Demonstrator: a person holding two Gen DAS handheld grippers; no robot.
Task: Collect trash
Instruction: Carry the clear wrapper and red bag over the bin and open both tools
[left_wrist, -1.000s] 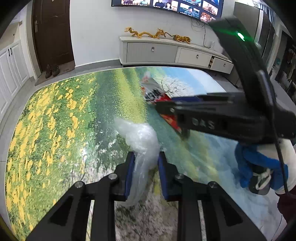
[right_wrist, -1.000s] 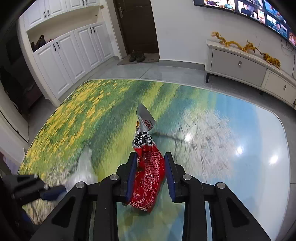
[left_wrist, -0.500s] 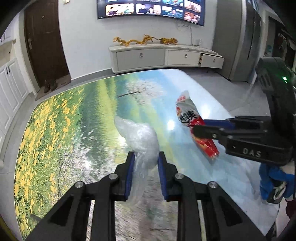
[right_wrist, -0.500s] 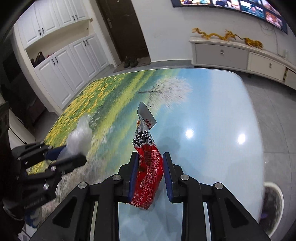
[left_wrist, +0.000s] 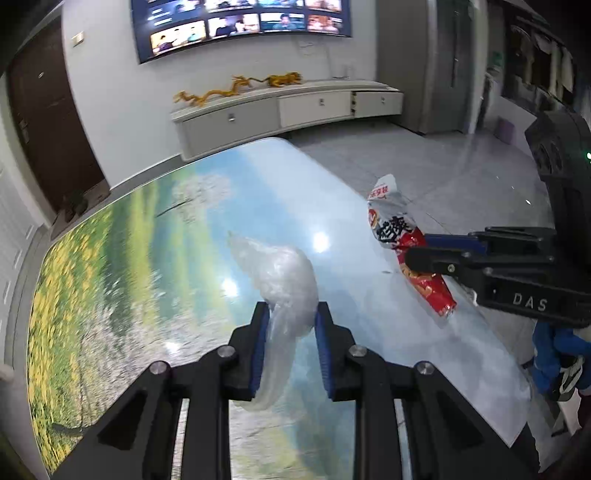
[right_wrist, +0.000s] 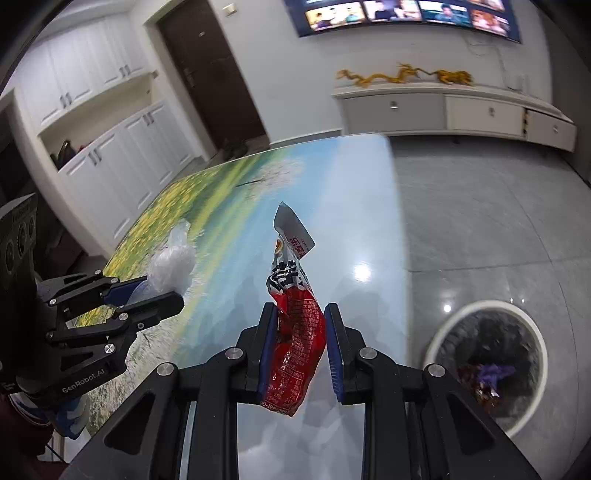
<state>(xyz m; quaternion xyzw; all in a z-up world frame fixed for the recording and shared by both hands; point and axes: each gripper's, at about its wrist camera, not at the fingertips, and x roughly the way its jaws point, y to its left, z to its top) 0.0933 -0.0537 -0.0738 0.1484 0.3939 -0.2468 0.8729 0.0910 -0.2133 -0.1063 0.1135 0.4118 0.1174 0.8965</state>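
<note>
Left wrist view: glossy tabletop (left_wrist: 155, 258) printed with a landscape, yellow flowers at left, blue sky toward the far edge, ceiling lights glaring on it. Grey tile floor (left_wrist: 443, 173) beyond. White low cabinet (left_wrist: 280, 110) on the far wall carrying gold dragon figures (left_wrist: 236, 88), wall screen (left_wrist: 240, 26) above, dark door (left_wrist: 51, 122) at left. Left gripper (left_wrist: 290, 332) has its fingers clamped on a crumpled clear plastic bag (left_wrist: 280, 273), held up over the tabletop; the bag's tail hangs down between the fingers. Right gripper (left_wrist: 424, 251) enters from the right edge, side-on, fingers closed on a red snack wrapper (left_wrist: 402, 236). Wrapper's middle is hidden by the near finger; print too small to read. Blue glove (left_wrist: 554, 350) at lower right, cut off by the frame.

Right wrist view: same tabletop (right_wrist: 362, 229), its right edge meeting the floor (right_wrist: 480, 221). White cupboards (right_wrist: 122, 147) at left, with items on an open shelf too small to tell. Right gripper (right_wrist: 300, 347) is clamped on the red snack wrapper (right_wrist: 299, 325), held upright above the tabletop. Left gripper (right_wrist: 155, 291) at left, gripping the clear plastic bag (right_wrist: 171, 258). Round white trash bin (right_wrist: 439, 343) stands on the floor at lower right, dark liner inside, holding purple and reddish scraps; blurred, contents not identifiable.
</note>
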